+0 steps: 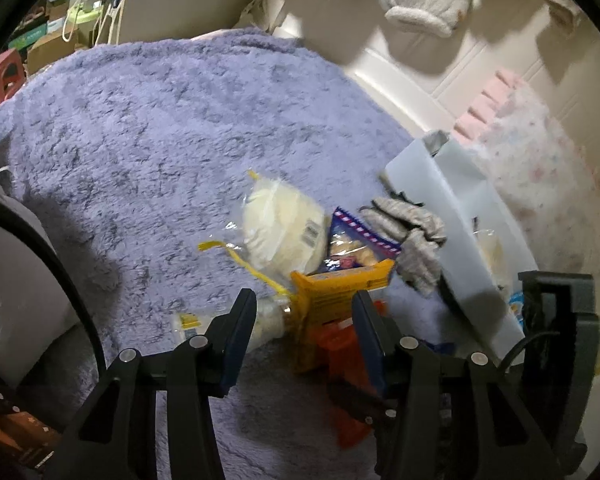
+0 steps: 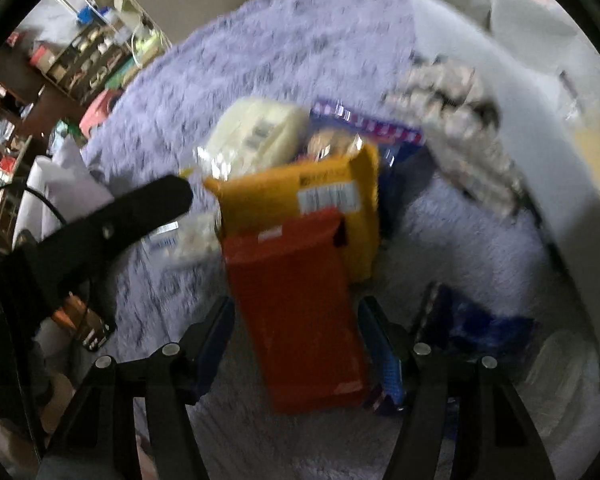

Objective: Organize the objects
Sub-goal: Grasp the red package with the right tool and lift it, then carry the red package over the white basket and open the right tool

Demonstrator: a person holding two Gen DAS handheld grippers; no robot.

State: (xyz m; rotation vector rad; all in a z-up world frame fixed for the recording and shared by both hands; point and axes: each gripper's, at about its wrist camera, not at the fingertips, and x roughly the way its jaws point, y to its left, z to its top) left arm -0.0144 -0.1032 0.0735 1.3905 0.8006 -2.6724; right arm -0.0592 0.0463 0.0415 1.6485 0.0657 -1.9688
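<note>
Inspection of the purple fleece blanket (image 1: 172, 128) finds a loose heap of packets awaiting sorting, with a pale grey bin (image 1: 456, 216) lying just beside it on the right. The orange packet (image 2: 300, 308) is the item nearest the tools: in the right wrist view it lies directly ahead of the right gripper (image 2: 296, 320), between its two fingers, its long axis running away from the camera roughly along the pointing line, its far end overlapping the yellow packet (image 2: 300, 192). The right gripper's fingers stand spread, one to either side of the packet's long edges; blur prevents confirming contact, and the pads do not appear to press. The left gripper (image 1: 304, 320) is likewise spread and grips nothing, with the yellow packet's near end and a corner of the orange one showing between its fingers, and a clear-wrapped pale roll (image 1: 228, 324) just beside the left finger. Beyond lie a cream bun in clear wrap (image 1: 276, 224), a blue-edged snack bag (image 1: 360, 240) and a grey knitted cloth (image 1: 408, 232) against the bin. Judgement: the right hand is the better placed, needing only to close across the packet's short width
</note>
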